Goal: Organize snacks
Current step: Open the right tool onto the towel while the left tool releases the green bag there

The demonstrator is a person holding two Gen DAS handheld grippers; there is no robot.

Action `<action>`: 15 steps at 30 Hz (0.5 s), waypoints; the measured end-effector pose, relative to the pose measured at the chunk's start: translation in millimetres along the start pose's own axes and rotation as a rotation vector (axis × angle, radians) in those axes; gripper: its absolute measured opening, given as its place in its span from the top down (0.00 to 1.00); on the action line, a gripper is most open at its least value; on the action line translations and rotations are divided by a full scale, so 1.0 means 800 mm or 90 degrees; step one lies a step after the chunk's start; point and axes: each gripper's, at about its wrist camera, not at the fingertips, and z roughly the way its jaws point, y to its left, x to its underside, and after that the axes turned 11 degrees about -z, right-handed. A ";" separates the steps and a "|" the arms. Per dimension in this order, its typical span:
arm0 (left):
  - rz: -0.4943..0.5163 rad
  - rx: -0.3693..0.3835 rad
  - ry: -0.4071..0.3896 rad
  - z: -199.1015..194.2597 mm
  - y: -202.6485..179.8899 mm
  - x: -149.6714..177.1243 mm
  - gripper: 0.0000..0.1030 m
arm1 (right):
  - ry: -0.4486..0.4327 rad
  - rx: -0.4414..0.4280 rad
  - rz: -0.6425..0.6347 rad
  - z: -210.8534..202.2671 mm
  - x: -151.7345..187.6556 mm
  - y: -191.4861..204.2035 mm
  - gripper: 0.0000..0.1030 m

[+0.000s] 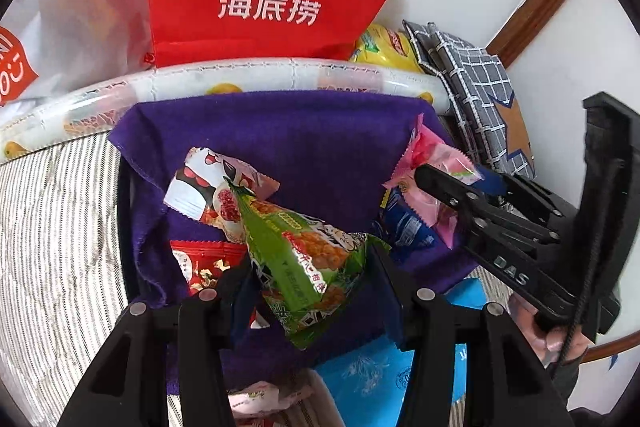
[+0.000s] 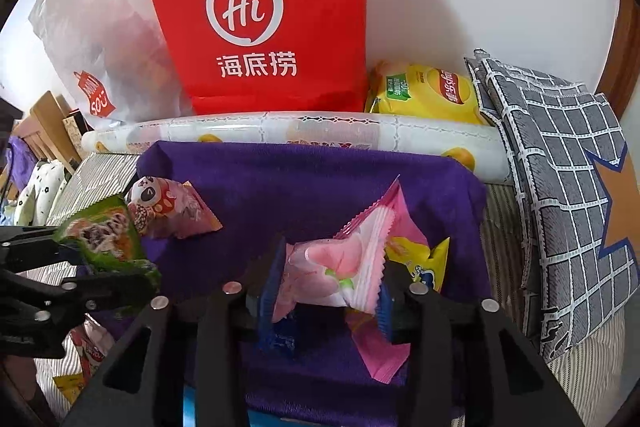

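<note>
A: How far along is the sorting?

B: Midway, I'd judge. The left gripper (image 1: 308, 283) pinches a green snack packet (image 1: 304, 247) over the purple cloth (image 1: 300, 139). The right gripper (image 2: 326, 287) has a pink packet (image 2: 344, 267) between its fingers, but whether the pads press it I cannot tell. A panda packet (image 1: 216, 187) and a red packet (image 1: 204, 263) lie near the cloth's left edge, a blue packet (image 1: 408, 227) towards its right edge.

A: What does each view add?

B: Only the right wrist view shows a small yellow packet (image 2: 428, 259) beside the pink one, and the yellow chip bag (image 2: 424, 95) behind the cloth's far edge is plain there. The left view shows the red and blue ones on the cloth.
</note>
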 end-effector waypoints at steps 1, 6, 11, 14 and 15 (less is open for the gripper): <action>0.001 -0.001 0.001 0.003 -0.001 0.000 0.51 | -0.002 0.002 -0.002 -0.002 0.000 0.000 0.54; -0.003 0.000 0.011 0.015 -0.002 -0.001 0.51 | -0.017 0.008 0.002 -0.021 0.003 -0.003 0.49; -0.009 -0.001 0.017 0.026 -0.002 -0.003 0.52 | -0.032 0.020 0.020 -0.043 0.011 -0.013 0.48; -0.011 -0.009 0.023 0.031 0.000 -0.004 0.51 | -0.034 0.022 0.040 -0.050 0.020 -0.019 0.43; -0.012 -0.009 0.023 0.032 0.000 -0.004 0.51 | -0.031 0.022 0.047 -0.051 0.023 -0.021 0.40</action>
